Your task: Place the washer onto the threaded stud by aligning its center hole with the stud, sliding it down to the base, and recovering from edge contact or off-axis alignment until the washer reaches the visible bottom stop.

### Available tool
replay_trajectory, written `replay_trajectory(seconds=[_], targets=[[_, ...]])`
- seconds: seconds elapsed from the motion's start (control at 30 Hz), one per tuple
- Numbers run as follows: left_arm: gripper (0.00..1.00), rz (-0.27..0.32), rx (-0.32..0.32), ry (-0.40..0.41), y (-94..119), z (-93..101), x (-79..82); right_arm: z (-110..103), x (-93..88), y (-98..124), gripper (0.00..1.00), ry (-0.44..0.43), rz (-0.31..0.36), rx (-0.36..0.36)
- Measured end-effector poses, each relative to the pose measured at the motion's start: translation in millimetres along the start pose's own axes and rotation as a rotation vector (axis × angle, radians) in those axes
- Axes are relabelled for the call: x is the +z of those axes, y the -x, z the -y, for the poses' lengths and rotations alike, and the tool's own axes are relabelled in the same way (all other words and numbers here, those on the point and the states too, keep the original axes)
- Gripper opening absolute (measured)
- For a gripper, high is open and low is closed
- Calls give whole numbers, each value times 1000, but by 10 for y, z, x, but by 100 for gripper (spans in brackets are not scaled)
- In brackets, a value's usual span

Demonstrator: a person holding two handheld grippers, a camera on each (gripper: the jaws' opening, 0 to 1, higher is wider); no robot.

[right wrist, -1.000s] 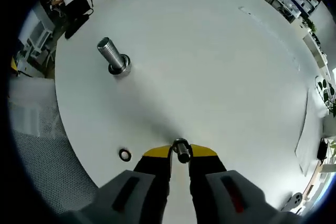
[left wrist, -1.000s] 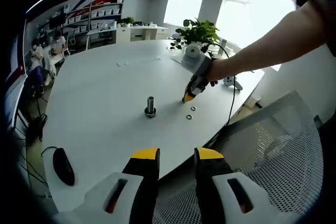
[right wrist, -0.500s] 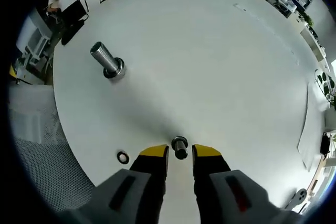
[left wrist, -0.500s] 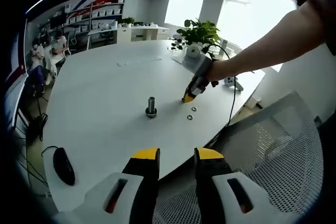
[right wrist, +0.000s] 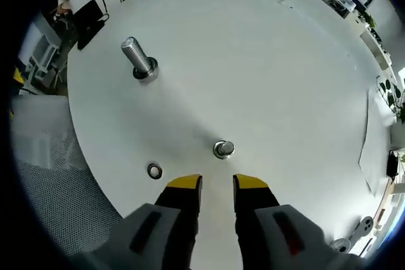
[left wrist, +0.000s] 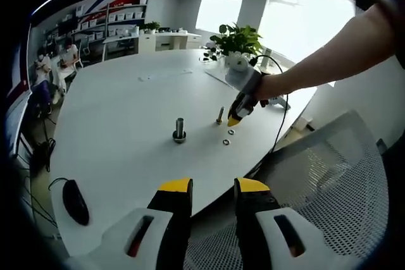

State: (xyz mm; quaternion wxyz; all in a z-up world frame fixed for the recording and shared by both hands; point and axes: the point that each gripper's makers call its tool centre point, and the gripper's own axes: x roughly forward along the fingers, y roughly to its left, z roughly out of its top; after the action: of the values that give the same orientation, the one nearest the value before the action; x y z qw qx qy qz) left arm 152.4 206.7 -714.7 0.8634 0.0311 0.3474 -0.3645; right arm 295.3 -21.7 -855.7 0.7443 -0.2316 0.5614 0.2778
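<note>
While both grippers hang over the round white table (right wrist: 266, 61), we see in the right gripper view the right gripper (right wrist: 216, 184) with its yellow-tipped jaws parted and nothing between them, a small bolt (right wrist: 223, 149) standing on its head just ahead of the tips and apart from them; a washer (right wrist: 154, 171) lies flat on the table to the left of the jaws, near the table's edge, and the threaded stud (right wrist: 141, 60) stands upright on its base well apart from it, farther up and to the left, bare of any washer that we can make out; in the left gripper view the left gripper (left wrist: 213, 186) is held back off the table's edge, over a mesh chair back (left wrist: 329, 175), its jaws apart and holding nothing, while the right gripper (left wrist: 233, 121), gripped by a person's hand (left wrist: 269, 86) on an outstretched bare arm, points down at the tabletop beside the small bolt (left wrist: 219, 116); two small washers (left wrist: 228, 137) lie just below it, the threaded stud (left wrist: 179, 129) stands to their left, a dark computer mouse (left wrist: 74, 201) rests near the table's near edge, and a potted plant (left wrist: 237, 37) sits at the far side by the windows
</note>
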Motion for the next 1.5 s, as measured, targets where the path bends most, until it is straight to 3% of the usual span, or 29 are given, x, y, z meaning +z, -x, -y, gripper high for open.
replay_trajectory(seconds=[0.6, 1.07, 1.1, 1.2, 1.33, 1.5], targets=[[24, 5, -3, -8, -1, 16, 8, -394, -101, 166, 24, 21, 9, 30], [24, 18, 5, 2, 6, -4, 26, -351, -218, 77, 24, 19, 5, 15], [24, 15, 2, -1, 2, 2, 24, -353, -230, 71, 24, 75, -8, 9], [24, 12, 0, -4, 0, 6, 19, -369, -233, 30, 24, 135, -21, 3], [24, 5, 4, -1, -3, -1, 9, -307, -217, -34, 24, 56, -9, 15], [24, -3, 5, -1, -7, -4, -4, -254, -214, -42, 23, 66, -11, 15]])
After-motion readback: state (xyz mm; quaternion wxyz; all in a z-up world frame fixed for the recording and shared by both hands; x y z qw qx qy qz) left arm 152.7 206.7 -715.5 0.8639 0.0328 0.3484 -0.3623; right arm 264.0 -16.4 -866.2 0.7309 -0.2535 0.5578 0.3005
